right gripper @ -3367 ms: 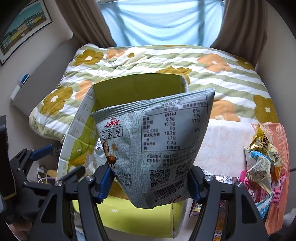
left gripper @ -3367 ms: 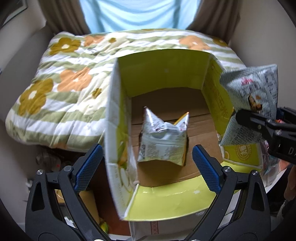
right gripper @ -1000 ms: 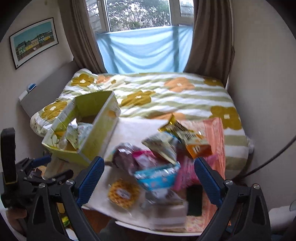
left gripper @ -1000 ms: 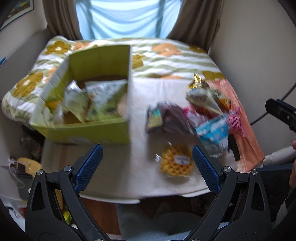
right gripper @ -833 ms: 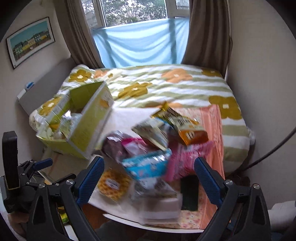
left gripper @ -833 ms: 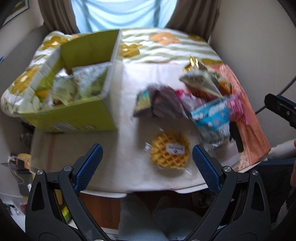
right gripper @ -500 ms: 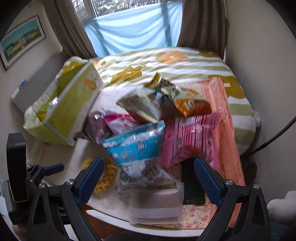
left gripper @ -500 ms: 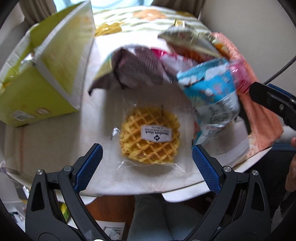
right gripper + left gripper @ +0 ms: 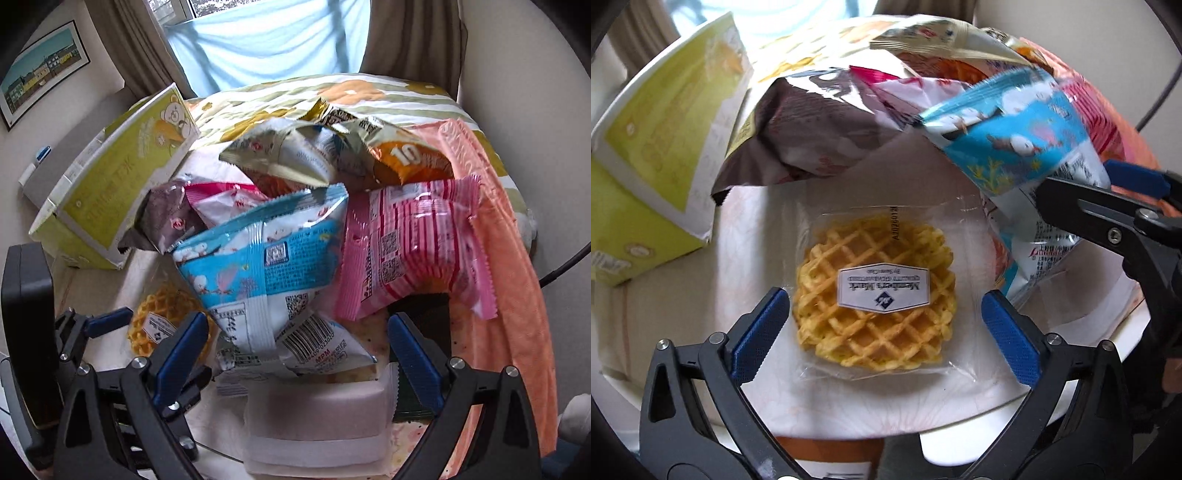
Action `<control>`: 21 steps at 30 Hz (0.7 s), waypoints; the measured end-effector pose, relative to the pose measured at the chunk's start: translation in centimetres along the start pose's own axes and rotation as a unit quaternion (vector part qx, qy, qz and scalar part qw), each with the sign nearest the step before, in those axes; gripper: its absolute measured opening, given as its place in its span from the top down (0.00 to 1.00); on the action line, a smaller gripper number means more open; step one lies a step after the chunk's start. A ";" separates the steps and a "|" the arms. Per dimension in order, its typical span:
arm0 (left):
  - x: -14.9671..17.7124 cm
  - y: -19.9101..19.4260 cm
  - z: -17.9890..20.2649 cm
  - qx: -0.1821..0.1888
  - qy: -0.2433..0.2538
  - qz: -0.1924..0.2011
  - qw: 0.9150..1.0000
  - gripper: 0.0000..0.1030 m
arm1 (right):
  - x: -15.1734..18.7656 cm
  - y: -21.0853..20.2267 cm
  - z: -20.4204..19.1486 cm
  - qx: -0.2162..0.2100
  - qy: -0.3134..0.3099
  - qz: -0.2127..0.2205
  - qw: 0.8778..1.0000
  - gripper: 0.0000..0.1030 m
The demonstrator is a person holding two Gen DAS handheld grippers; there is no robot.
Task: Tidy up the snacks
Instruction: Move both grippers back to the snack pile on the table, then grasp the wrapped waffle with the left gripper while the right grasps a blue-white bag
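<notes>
Left wrist view: left claw (image 9: 884, 317) spread wide, blue pads either side of the wrapped waffle (image 9: 875, 299), not touching it. Waffle lies flat in clear wrap near the desk (image 9: 871, 406) front edge, white label up. Brown bag (image 9: 809, 136) just behind it; blue snack bag (image 9: 1015, 147) toward the right edge, its lower part behind the right claw's arm. Green box (image 9: 665, 122) at the left edge, tilted.

Right wrist view: right claw (image 9: 295, 347) spread, nothing between the pads; blue snack bag (image 9: 266, 258) sits just ahead of it, barcode end nearest. Pink striped pack (image 9: 410, 247) beside the blue one on the right. Gold-and-orange bags (image 9: 332, 147) piled behind. Waffle (image 9: 162, 317) partly hidden at left, left claw (image 9: 118, 321) over it. White tub (image 9: 314, 417) at the front edge.
</notes>
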State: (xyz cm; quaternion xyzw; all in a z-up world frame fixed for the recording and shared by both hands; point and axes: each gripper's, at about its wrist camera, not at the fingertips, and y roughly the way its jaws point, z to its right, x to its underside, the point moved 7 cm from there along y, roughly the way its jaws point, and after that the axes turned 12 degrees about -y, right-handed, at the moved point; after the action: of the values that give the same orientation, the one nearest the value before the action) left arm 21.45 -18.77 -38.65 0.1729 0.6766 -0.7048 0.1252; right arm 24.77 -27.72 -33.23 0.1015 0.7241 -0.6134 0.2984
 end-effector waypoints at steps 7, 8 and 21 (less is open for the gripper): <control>0.3 0.4 0.3 -0.002 0.019 0.013 1.000 0.00 | 0.6 1.0 -0.4 -0.005 -0.015 -0.006 1.000 0.06; 0.4 0.3 0.1 0.001 0.018 0.013 1.000 0.00 | 0.6 1.1 -0.5 -0.006 -0.019 -0.007 1.000 0.06; -0.3 -0.2 -2.8 0.012 -0.002 0.014 1.000 0.18 | -0.1 3.0 -1.5 -0.003 -0.036 -0.016 0.999 0.06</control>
State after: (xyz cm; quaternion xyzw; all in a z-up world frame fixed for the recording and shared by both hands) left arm 21.82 -15.99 -38.42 0.1826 0.6655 -0.7112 0.1342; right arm 25.92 -25.64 -35.54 0.0669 0.7161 -0.6195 0.3145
